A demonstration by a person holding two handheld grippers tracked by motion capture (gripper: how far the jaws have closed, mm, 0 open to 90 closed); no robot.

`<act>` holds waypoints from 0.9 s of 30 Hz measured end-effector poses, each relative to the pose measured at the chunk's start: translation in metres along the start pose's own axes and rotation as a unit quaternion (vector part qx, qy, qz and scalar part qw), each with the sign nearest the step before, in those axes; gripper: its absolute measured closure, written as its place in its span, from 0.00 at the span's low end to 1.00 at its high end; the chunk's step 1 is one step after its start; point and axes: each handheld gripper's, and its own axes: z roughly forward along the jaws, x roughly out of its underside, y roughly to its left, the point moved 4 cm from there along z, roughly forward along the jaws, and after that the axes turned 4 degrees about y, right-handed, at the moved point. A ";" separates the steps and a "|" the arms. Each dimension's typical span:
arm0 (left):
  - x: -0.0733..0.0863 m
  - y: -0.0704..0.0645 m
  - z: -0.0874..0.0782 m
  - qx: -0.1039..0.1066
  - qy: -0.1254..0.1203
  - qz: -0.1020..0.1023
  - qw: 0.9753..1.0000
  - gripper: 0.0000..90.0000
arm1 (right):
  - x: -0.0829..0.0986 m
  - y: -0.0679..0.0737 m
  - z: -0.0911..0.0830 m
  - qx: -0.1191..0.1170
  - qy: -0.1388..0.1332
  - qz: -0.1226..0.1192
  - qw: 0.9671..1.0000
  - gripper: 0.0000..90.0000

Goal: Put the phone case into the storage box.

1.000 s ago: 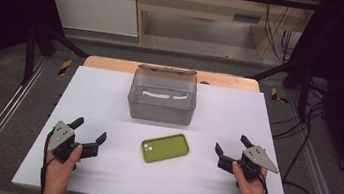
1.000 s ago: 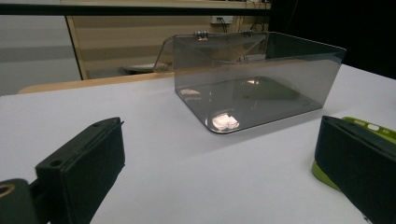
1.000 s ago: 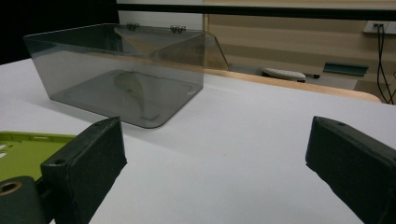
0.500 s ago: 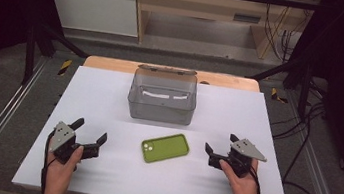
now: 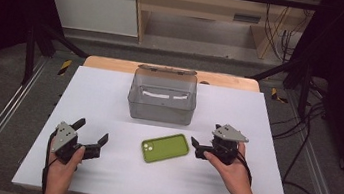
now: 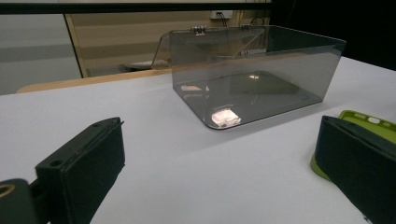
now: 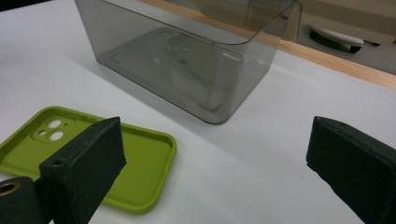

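The high view is looking forward and down from above the table's near edge, well back from the smoky clear box (image 5: pixel 162 96). The left gripper view is sitting low, facing the box (image 6: pixel 252 74) from nearby. The right gripper view is angling down at it (image 7: pixel 182 56), closer. All 3 are sharing the box.

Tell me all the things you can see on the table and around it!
Green rubbery phone case: one, lime green, open side up, lying flat on the table between the two grippers.
Clear smoky-grey plastic box: one, see-through grey, lid open at the back, behind the phone case.
White table top: one, white, with a light wooden strip along its far edge.
Cables: several, black, on the floor at the right.
Left hand-held gripper: one, black with a grey plate, jaws open, at the near left.
Right hand-held gripper: one, black with a grey plate, jaws open, just right of the phone case.
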 end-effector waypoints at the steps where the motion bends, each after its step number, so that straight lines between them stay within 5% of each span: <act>1: 0.000 0.000 0.000 0.000 0.000 0.000 1.000 0.02 | -0.002 0.001 0.003 0.000 0.006 -0.004 1.000 0.05; 8: 0.000 0.000 0.000 -0.001 0.002 0.000 1.000 0.02 | -0.008 0.011 0.011 -0.015 0.037 -0.016 0.999 0.05; 27: 0.001 -0.002 0.002 0.001 0.007 0.004 1.000 0.02 | -0.007 0.029 0.026 -0.044 0.069 -0.048 0.996 0.07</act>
